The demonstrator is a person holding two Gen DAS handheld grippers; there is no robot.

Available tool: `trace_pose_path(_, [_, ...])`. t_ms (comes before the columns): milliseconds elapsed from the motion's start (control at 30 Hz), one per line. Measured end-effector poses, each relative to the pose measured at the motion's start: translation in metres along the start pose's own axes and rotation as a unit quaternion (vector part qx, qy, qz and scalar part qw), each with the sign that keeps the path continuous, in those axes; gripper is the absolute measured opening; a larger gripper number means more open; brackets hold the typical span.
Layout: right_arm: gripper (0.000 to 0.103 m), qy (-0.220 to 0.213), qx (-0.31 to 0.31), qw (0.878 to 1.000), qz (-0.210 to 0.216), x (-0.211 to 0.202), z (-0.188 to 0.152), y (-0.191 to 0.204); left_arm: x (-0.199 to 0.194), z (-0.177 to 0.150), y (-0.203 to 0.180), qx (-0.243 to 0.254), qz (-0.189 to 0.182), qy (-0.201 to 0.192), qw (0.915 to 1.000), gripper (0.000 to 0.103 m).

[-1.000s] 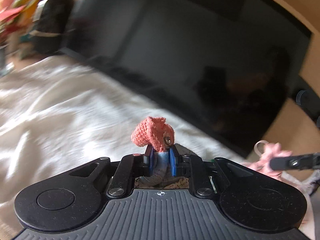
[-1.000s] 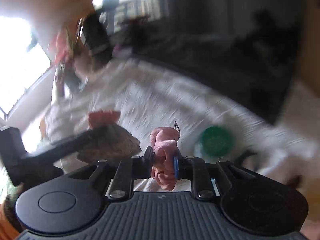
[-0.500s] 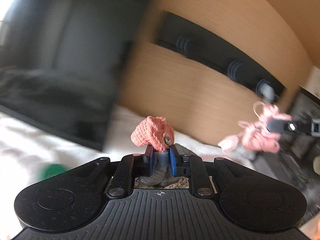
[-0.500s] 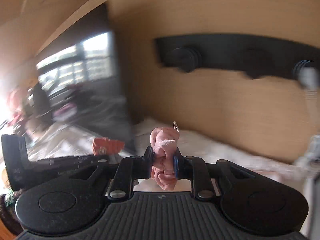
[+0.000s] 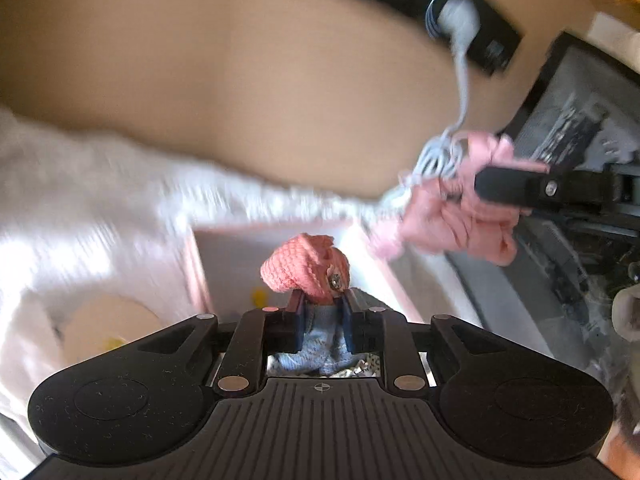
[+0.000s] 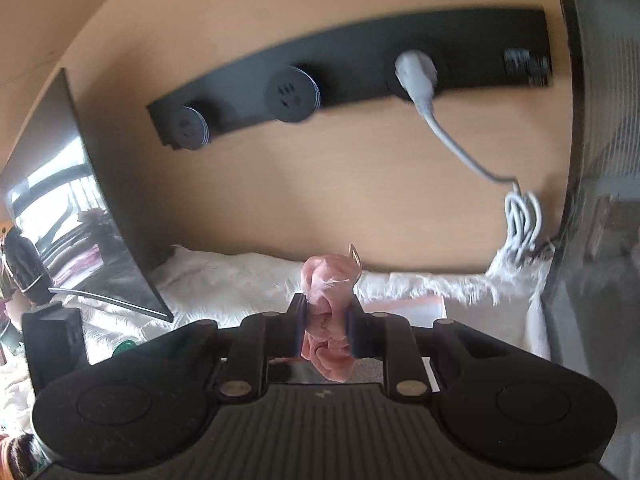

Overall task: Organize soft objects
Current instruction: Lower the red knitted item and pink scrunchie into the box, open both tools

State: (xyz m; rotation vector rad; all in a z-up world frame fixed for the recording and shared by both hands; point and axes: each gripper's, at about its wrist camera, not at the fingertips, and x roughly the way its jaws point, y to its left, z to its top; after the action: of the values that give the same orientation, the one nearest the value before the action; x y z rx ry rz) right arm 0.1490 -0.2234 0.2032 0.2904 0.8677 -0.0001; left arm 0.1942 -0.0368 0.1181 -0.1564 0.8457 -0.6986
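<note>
My left gripper (image 5: 323, 300) is shut on a knitted toy with a salmon-orange head (image 5: 304, 266) and a pale blue body, held above an open pink-rimmed box (image 5: 200, 276). My right gripper (image 6: 327, 306) is shut on a pink soft toy (image 6: 328, 296) with a small metal ring on top. In the left wrist view the right gripper's black finger (image 5: 516, 186) and its pink toy (image 5: 456, 220) hang up and to the right of the box.
A white fluffy cover (image 6: 240, 276) lies over the surface. A wooden wall carries a black socket strip (image 6: 344, 76) with a grey plug and coiled cable (image 6: 520, 220). A dark monitor (image 6: 80, 208) stands left, a dark case (image 5: 580, 128) right. A round cream lid (image 5: 104, 328) lies left of the box.
Both grippers have swung right, away from the monitor toward the wall and the box, each keeping hold of its toy. The box has come into the left wrist view.
</note>
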Motion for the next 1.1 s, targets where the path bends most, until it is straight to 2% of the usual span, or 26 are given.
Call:
trace_pose_path(67, [0.02, 0.006, 0.008, 1.0, 0.0, 0.017, 0.0, -0.006, 0.023, -0.004, -0.004, 0.019, 0.022, 0.036, 0.9989, 0.023])
trace_pose_path(133, [0.02, 0.017, 0.015, 1.0, 0.003, 0.032, -0.001, -0.008, 0.041, -0.012, -0.014, 0.073, 0.063, 0.048, 0.9942, 0.023])
trace_pose_path(200, [0.02, 0.031, 0.021, 0.999, -0.001, 0.045, -0.005, -0.014, 0.054, -0.022, -0.024, 0.131, 0.094, 0.058, 0.9853, 0.024])
trace_pose_path(233, [0.02, 0.039, 0.022, 0.999, -0.006, 0.053, -0.008, -0.015, 0.063, -0.027, -0.029, 0.158, 0.118, 0.065, 0.9781, 0.028])
trace_pose_path(267, [0.02, 0.045, 0.023, 0.999, -0.01, 0.058, -0.011, -0.017, 0.07, -0.033, -0.03, 0.177, 0.141, 0.071, 0.9714, 0.028])
trace_pose_path(300, [0.02, 0.053, 0.024, 0.998, -0.015, 0.064, -0.015, -0.019, 0.075, -0.037, -0.03, 0.187, 0.157, 0.077, 0.9667, 0.028])
trace_pose_path(333, [0.02, 0.058, 0.025, 0.998, -0.019, 0.068, -0.018, -0.021, 0.076, -0.038, -0.028, 0.183, 0.159, 0.079, 0.9669, 0.028])
trace_pose_path(400, [0.02, 0.066, 0.03, 0.997, -0.031, 0.074, -0.023, -0.026, 0.067, -0.037, -0.019, 0.153, 0.135, 0.068, 0.9766, 0.028])
trace_pose_path(467, [0.02, 0.071, 0.036, 0.996, -0.038, 0.078, -0.027, -0.031, 0.049, -0.03, -0.011, 0.121, 0.099, 0.035, 0.9872, 0.028])
trace_pose_path(533, [0.021, 0.079, 0.042, 0.995, -0.042, 0.085, -0.032, -0.036, 0.026, -0.025, -0.006, 0.103, 0.081, 0.0, 0.9914, 0.028])
trace_pose_path(767, [0.021, 0.138, 0.045, 0.989, -0.041, 0.122, -0.057, -0.038, -0.022, -0.018, 0.005, 0.074, 0.058, -0.045, 0.9945, 0.027])
trace_pose_path(933, [0.023, 0.193, 0.041, 0.979, -0.05, 0.151, -0.082, -0.042, -0.044, -0.017, 0.015, 0.025, 0.027, -0.076, 0.9964, 0.027])
trace_pose_path(1000, [0.03, 0.191, 0.047, 0.979, -0.05, 0.148, -0.084, -0.047, -0.056, -0.017, 0.02, 0.008, 0.017, -0.089, 0.9959, 0.027])
trace_pose_path(1033, [0.032, 0.182, 0.05, 0.981, -0.049, 0.141, -0.082, -0.049, -0.064, -0.02, 0.026, 0.004, 0.015, -0.098, 0.995, 0.027])
trace_pose_path(1100, [0.043, 0.155, 0.043, 0.986, -0.042, 0.122, -0.078, -0.048, -0.08, -0.027, 0.033, 0.008, 0.025, -0.117, 0.9928, 0.027])
